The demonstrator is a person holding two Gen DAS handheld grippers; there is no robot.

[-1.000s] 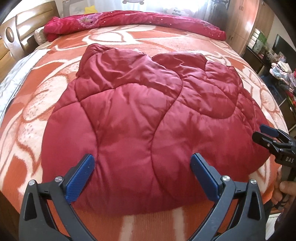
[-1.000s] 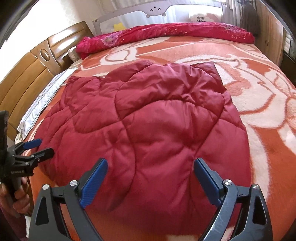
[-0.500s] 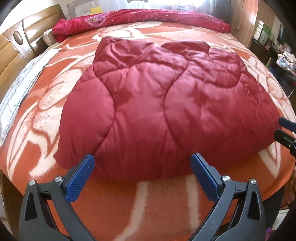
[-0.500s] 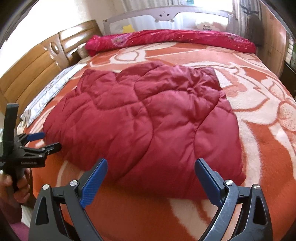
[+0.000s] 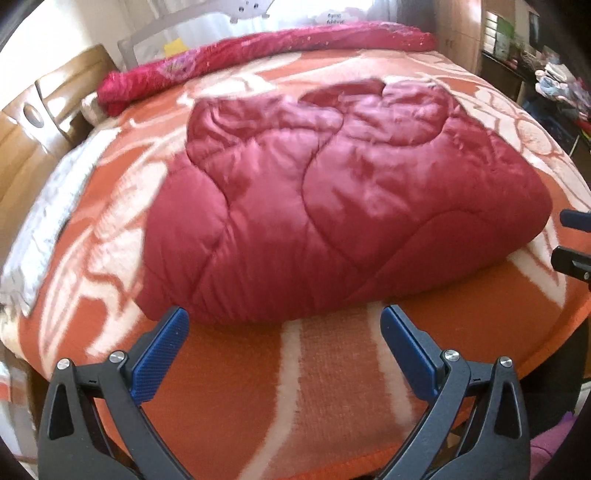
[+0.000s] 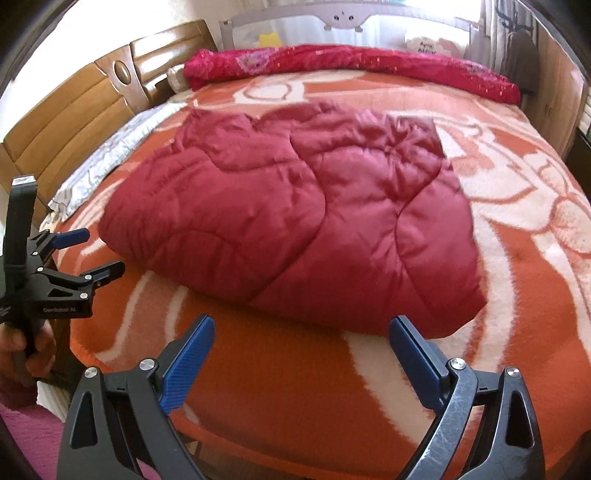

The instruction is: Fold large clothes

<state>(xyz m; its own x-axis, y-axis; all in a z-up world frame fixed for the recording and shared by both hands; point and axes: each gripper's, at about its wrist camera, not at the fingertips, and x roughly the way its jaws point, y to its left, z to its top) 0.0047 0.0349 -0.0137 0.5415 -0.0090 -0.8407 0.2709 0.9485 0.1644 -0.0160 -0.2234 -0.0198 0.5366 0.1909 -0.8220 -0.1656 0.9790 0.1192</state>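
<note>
A dark red quilted padded garment (image 5: pixel 332 199) (image 6: pixel 295 221) lies folded into a thick bundle on the bed. My left gripper (image 5: pixel 284 332) hovers open over the blanket just short of the bundle's near edge, with nothing between its blue pads. My right gripper (image 6: pixel 301 339) is also open and empty, short of the bundle's near right corner. In the right wrist view the left gripper (image 6: pixel 99 254) shows at the far left, held by a hand (image 6: pixel 22 347). The right gripper's fingertips (image 5: pixel 572 258) peek in at the right edge of the left wrist view.
An orange and cream patterned blanket (image 5: pixel 332 387) (image 6: pixel 517 295) covers the bed. A rolled bright red quilt (image 5: pixel 258 55) (image 6: pixel 351 62) lies along the far side. A wooden headboard (image 6: pixel 74 122) stands at the left, a wardrobe (image 5: pixel 461 33) and cluttered shelves (image 5: pixel 554 81) at the right.
Both grippers have pulled back from over the garment toward the near edge of the bed. The bundle now lies wholly beyond the fingertips, with bare blanket under them.
</note>
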